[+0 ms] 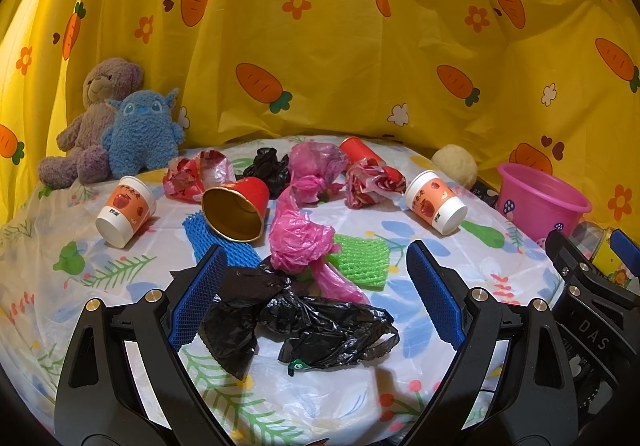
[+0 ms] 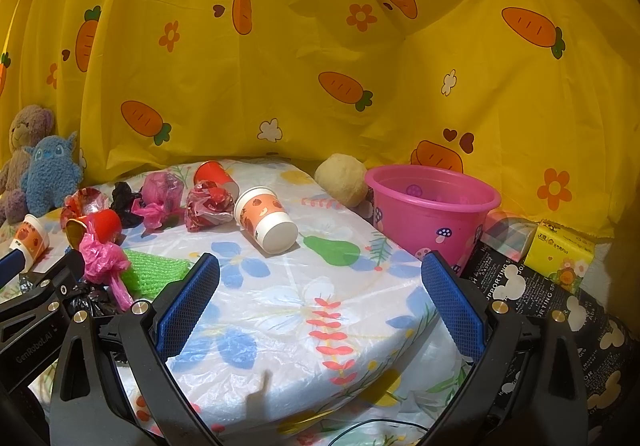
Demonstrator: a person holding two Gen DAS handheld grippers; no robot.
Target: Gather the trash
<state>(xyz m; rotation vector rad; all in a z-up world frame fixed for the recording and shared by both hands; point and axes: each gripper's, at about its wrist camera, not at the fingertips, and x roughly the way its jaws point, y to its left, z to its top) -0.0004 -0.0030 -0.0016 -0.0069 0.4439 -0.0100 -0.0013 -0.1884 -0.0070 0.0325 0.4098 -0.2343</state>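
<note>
A crumpled black plastic bag [image 1: 308, 322] lies on the floral table cover [image 1: 420, 246], between the fingers of my left gripper [image 1: 316, 298], which stands open just above it. Beyond it lie a pink bag [image 1: 300, 238], green foam net [image 1: 362, 256], blue foam net [image 1: 216, 242], a red cup on its side [image 1: 238, 208], two orange-printed paper cups [image 1: 126, 210] [image 1: 436, 202], and crumpled red wrappers [image 1: 372, 184]. My right gripper [image 2: 320, 306] hangs open over a bare part of the table [image 2: 304, 310], holding nothing. The pink bucket [image 2: 430, 206] stands at the table's right edge.
Two plush toys [image 1: 112, 134] sit at the back left against the yellow carrot-print curtain [image 1: 360, 46]. A beige plush ball [image 2: 342, 178] rests by the bucket. A yellow tissue pack [image 2: 560, 250] lies on black printed fabric [image 2: 520, 298] to the right of the table.
</note>
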